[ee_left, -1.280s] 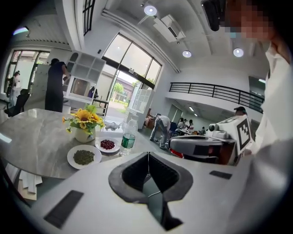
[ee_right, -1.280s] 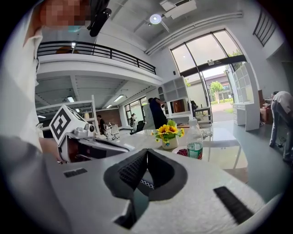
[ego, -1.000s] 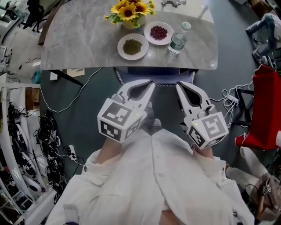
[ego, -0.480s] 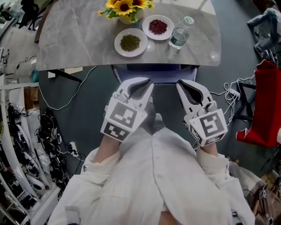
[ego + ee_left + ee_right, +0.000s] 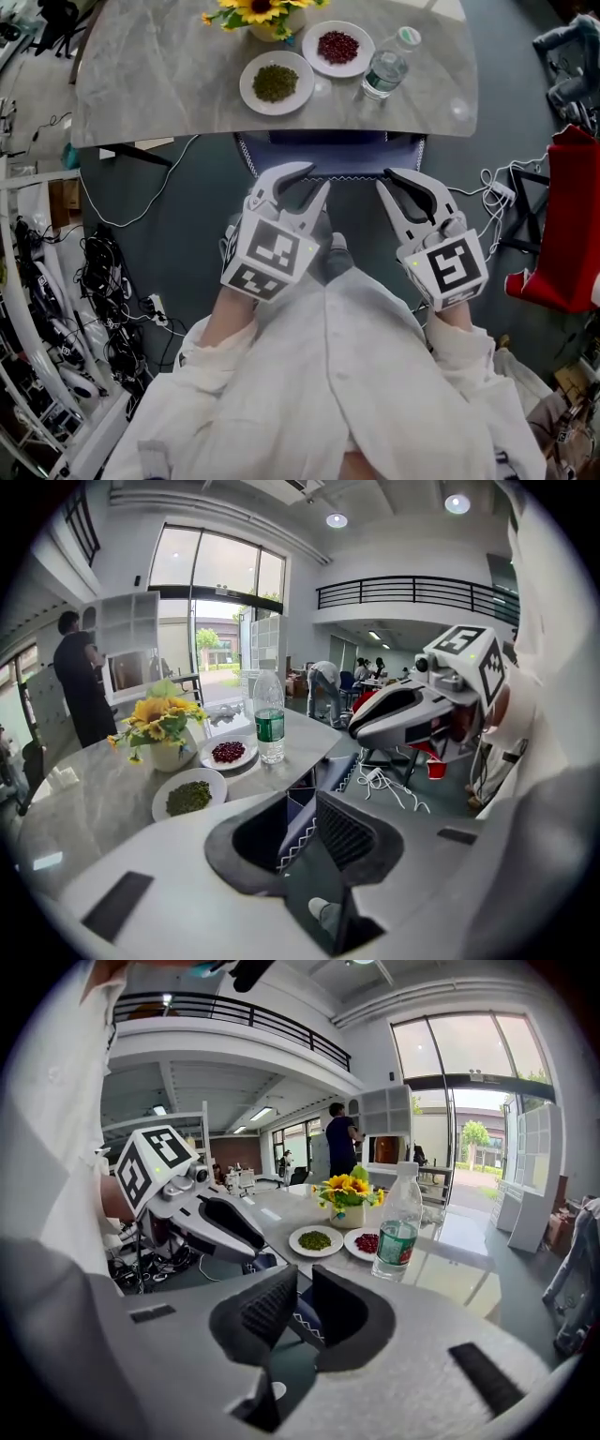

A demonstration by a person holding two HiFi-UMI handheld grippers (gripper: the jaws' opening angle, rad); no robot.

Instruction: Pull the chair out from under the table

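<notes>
Chair [image 5: 347, 155] lies just beyond the left hand-held gripper [image 5: 314, 178] and right hand-held gripper [image 5: 386, 178].

Chair [image 5: 328, 155] tucked under table [image 5: 169, 84]; left gripper [image 5: 317, 178], jaws just opening with nothing between, and closed right gripper [image 5: 384, 180] held near its back edge.

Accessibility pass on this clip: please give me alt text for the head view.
Seen from above, a person holds two claws near a blue chair tucked under a grey table: the left claw, empty, has just been opening, the right claw is shut. The table bears two plates, a water bottle and sunflowers.
</notes>
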